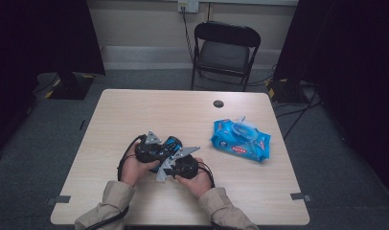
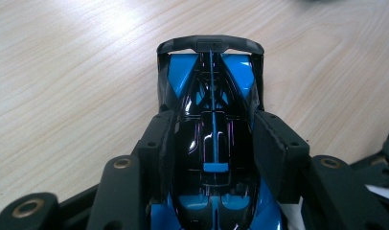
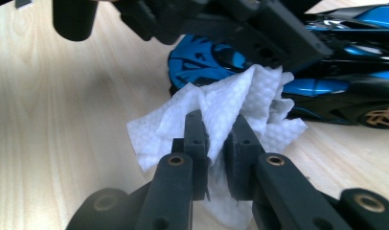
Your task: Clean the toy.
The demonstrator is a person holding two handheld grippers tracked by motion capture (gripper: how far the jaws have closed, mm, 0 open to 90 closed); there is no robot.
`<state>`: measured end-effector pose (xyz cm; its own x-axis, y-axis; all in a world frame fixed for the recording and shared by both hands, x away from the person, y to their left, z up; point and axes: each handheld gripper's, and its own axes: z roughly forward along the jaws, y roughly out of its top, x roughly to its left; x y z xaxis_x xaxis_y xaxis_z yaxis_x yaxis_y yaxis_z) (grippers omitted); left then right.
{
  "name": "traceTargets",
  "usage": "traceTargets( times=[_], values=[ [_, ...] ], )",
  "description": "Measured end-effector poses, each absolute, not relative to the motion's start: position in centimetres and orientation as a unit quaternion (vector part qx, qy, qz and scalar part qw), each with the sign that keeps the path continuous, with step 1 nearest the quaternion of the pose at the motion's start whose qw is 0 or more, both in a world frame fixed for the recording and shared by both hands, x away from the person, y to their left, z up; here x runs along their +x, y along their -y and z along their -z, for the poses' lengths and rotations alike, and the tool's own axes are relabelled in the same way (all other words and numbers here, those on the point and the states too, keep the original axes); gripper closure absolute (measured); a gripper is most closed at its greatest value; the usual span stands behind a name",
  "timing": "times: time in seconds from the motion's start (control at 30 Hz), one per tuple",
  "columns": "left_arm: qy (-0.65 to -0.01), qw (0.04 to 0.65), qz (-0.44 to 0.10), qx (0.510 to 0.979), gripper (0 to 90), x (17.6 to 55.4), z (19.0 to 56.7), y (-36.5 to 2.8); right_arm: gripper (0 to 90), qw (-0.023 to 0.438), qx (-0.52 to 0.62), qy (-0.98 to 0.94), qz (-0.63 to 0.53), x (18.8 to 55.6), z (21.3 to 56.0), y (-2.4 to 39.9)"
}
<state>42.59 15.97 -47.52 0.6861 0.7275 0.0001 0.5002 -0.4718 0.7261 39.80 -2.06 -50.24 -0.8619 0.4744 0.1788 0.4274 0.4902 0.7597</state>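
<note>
Left claw (image 2: 209,143) clamped on the blue and black toy car (image 2: 211,120) by its flanks, above the wooden surface (image 1: 135,110). Right claw (image 3: 216,136) pinched shut on a white wipe (image 3: 221,103), pressed against the car's side. Both hands low near the surface's front edge, claws angled toward each other. Counted: 1 car, 1 wipe, 1 blue wipes pack (image 1: 240,140) well apart on the right.
</note>
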Motion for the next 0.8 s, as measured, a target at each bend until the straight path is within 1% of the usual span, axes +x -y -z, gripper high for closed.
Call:
traceTargets(
  times=[0.8],
  values=[
    [-0.364,0.361,-0.157,0.844,51.2,42.6,47.5,-15.9,81.0,0.010,0.239,-0.867,-0.438,38.8,50.3,1.0]
  ],
)
